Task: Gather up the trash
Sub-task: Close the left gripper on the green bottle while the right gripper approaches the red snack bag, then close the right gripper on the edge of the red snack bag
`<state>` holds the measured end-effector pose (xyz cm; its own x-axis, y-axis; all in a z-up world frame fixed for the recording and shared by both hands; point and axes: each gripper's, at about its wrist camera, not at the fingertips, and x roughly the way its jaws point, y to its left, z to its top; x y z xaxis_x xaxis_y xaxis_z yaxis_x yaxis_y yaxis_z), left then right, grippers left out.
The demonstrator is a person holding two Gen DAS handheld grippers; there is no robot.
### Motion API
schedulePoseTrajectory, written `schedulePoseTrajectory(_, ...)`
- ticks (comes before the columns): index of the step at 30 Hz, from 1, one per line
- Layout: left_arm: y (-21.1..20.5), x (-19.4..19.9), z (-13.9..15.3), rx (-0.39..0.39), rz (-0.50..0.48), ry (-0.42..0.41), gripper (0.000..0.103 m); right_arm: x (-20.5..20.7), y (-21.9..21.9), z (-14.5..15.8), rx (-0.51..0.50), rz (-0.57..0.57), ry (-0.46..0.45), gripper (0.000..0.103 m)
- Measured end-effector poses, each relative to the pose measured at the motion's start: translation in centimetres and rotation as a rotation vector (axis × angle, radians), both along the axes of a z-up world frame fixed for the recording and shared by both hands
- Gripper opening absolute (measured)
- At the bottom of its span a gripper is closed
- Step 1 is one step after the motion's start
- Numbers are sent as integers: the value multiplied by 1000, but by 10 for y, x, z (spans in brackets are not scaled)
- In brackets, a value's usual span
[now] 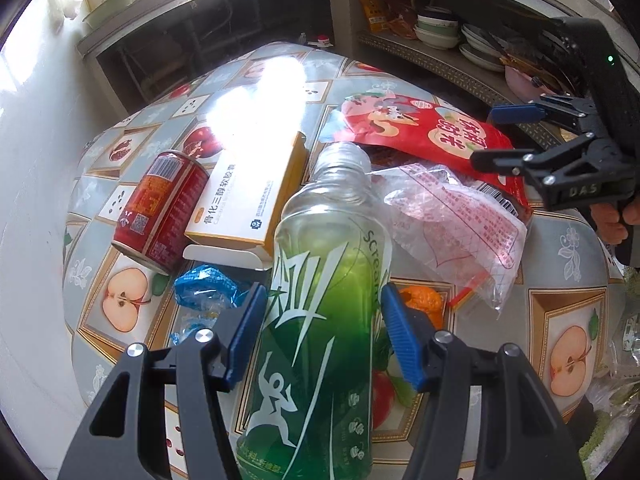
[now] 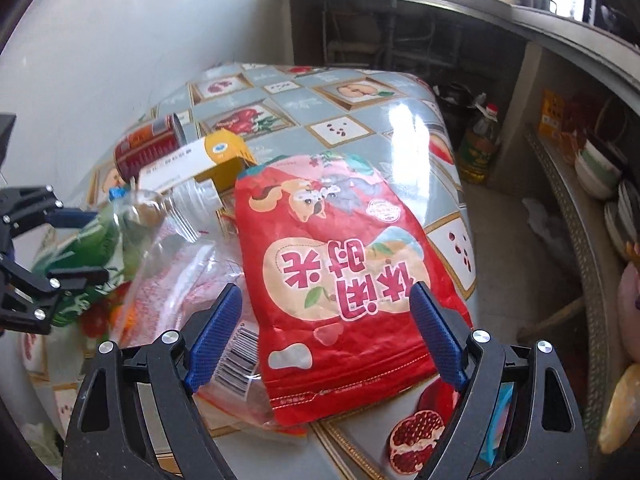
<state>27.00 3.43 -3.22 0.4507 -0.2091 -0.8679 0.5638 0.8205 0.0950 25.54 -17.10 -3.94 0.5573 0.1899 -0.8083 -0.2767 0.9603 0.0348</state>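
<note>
My left tool (image 1: 324,336) has its blue pads on either side of the green bottle (image 1: 320,320), which lies uncapped on the worktop (image 1: 568,264); I cannot tell whether the pads press it or just flank it. My right tool (image 2: 326,334) is spread wide over the near end of the red snack bag (image 2: 340,272), its pads clear of the bag on both sides. That bag lies flat near the worktop's right edge, partly over a crumpled clear plastic bag (image 1: 460,220). Toward the left edge I see a red can (image 1: 160,208) on its side, touching a yellow-and-white medicine box (image 1: 248,200) with one flap open. A blue wrapper (image 1: 204,288) sits just beside my left tool's left pad. Orange peel (image 1: 422,302) shows just beyond the right pad.
</note>
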Motion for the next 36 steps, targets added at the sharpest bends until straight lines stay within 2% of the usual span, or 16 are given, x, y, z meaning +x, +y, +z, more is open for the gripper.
schedulePoseTrajectory(4,2,1,0,-9,0,6,58,1,6,-14,-66,27,21,81)
schedulePoseTrajectory(6,2,1,0,-12,-1,5,58,-2,2,-10,-38,33,8,81)
schedulePoseTrajectory(9,3,2,-1,-12,-5,3,58,-1,-17,5,70,25,-10,82)
schedulePoseTrajectory(11,3,2,0,-11,-7,4,58,10,-38,9,152,-17,11,82)
schedulePoseTrajectory(16,4,1,-1,-17,-7,1,58,49,-95,-12,323,-186,156,83)
schedulePoseTrajectory(20,4,1,-1,-18,-5,-1,58,59,-117,-35,428,-278,279,82)
schedulePoseTrajectory(29,4,0,-1,-14,-6,-3,58,28,-125,-29,646,-268,337,82)
schedulePoseTrajectory(36,3,0,-1,-15,-4,-3,58,16,-124,-28,952,-202,390,78)
